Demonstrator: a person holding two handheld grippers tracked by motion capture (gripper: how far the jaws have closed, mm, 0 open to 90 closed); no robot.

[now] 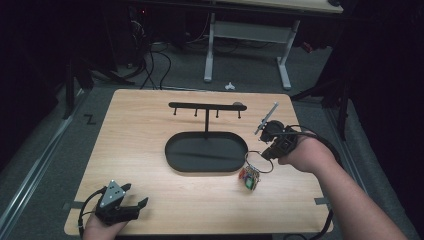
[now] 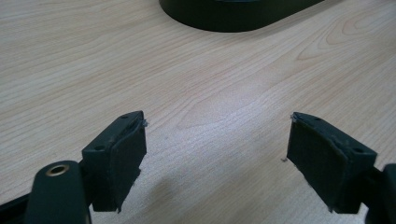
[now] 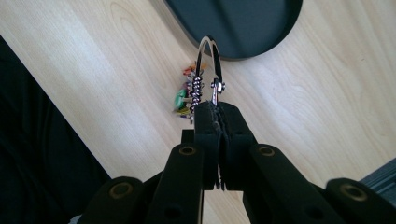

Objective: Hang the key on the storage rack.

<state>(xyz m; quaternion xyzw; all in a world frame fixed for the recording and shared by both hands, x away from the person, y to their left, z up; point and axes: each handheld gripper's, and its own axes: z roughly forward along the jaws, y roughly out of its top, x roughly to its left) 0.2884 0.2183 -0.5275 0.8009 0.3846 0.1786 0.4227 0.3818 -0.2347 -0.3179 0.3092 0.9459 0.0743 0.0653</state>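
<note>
Right gripper [image 1: 268, 152] pinches one metal ring [image 1: 258, 162] of a keyring; left gripper [image 1: 136, 194] rests spread wide and empty

One wooden table [image 1: 150, 130] carries one black oval tray [image 1: 206, 151] with nothing lying in it, from whose back rises one post with a crossbar [image 1: 206, 106] bearing four small pegs. One cluster of coloured charms [image 1: 249, 179] lies on the wood just off the tray's right front rim, joined to the ring; in the right gripper view the jaws are pressed together on the ring [image 3: 208, 70] with the charms [image 3: 186, 95] beyond. The left gripper sits near the table's front left edge, well apart from the tray, with bare wood between them and across the front middle; in the left gripper view its pads [image 2: 126, 158] stand far apart over bare wood, the tray's rim [image 2: 233, 18] ahead
</note>
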